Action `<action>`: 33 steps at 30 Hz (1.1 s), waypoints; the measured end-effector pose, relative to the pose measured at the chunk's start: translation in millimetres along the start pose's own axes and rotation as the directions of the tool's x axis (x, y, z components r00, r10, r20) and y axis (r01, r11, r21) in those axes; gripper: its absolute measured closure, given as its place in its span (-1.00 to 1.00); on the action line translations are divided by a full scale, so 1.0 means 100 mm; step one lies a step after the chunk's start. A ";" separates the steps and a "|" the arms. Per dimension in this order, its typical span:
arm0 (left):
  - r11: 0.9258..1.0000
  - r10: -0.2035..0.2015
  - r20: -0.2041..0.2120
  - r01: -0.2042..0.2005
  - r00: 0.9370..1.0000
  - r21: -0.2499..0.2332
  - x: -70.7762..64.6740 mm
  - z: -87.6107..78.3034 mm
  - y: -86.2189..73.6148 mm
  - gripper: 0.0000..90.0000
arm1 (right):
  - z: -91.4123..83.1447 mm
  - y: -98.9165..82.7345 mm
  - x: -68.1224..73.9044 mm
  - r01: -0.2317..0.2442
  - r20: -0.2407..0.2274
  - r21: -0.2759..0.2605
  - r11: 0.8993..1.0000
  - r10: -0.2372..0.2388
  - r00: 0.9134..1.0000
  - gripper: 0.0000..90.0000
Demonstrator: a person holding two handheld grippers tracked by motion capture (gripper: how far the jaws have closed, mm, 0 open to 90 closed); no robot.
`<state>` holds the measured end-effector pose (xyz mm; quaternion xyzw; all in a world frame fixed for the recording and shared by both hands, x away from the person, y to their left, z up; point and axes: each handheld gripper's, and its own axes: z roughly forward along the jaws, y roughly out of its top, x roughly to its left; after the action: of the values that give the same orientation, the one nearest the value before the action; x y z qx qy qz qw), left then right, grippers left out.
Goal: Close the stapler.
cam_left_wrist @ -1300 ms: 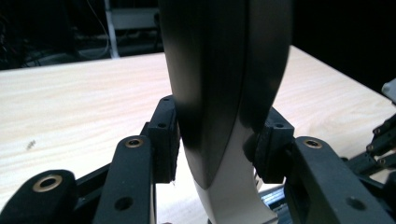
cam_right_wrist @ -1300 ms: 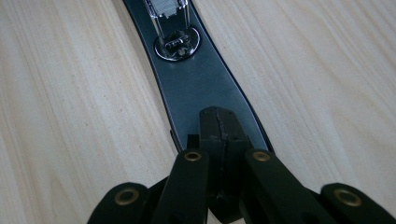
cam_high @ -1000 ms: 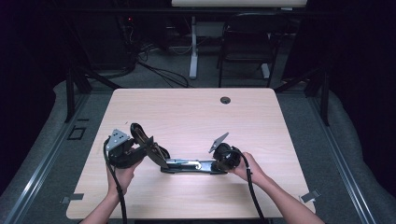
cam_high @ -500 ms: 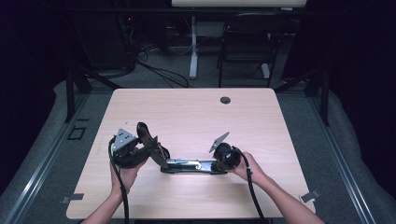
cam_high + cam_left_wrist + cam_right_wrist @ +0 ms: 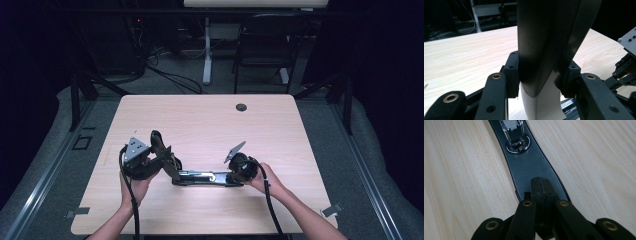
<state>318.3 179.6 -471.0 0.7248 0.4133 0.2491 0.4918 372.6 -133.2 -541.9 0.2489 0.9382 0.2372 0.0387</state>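
High view: black stapler with a chrome magazine (image 5: 200,177) lying open on pale wooden table (image 5: 210,120), lid (image 5: 161,150) swung up. Left gripper (image 5: 540,82) clamped on that lid, holding it raised; right gripper (image 5: 543,191) closed empty, pressing base (image 5: 531,167) down, probably for reloading.

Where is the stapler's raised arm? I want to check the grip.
In the high view, the stapler's raised arm tilts up at the table's near left, clamped in the left gripper.

no readable text, labels, brands, numbers or signs anywhere
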 end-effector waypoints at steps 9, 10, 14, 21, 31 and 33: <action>0.999 0.032 -0.009 -0.032 0.999 0.014 -0.10 0.04 0.04 0.31 | 0.00 -0.01 -0.02 -0.011 -0.010 -0.011 1.000 0.011 1.000 1.00; 0.999 0.034 -0.010 -0.033 0.999 0.016 -0.10 0.04 0.04 0.31 | 0.01 -0.02 -0.01 -0.017 -0.010 -0.020 1.000 0.017 1.000 1.00; 0.999 0.035 -0.009 -0.035 0.999 0.022 -0.11 0.03 0.05 0.31 | 0.00 -0.01 -0.02 -0.013 -0.013 -0.011 1.000 0.012 1.000 1.00; 0.998 0.059 -0.002 -0.059 0.998 0.038 -0.14 0.06 0.08 0.30 | 0.00 -0.02 -0.02 -0.012 -0.016 -0.010 1.000 0.012 1.000 1.00; 0.992 0.119 -0.046 -0.117 0.992 0.048 -0.32 0.13 0.11 0.30 | 0.00 -0.01 -0.02 -0.013 -0.011 -0.012 1.000 0.013 1.000 1.00; 0.992 0.121 -0.060 -0.118 0.991 0.043 -0.35 0.14 0.10 0.31 | 0.00 -0.01 -0.02 -0.013 -0.010 -0.006 1.000 0.013 1.000 1.00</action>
<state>313.8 140.8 -465.4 0.7495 0.3892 0.2926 0.4485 373.5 -134.8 -542.4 0.2538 0.9360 0.2416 0.0335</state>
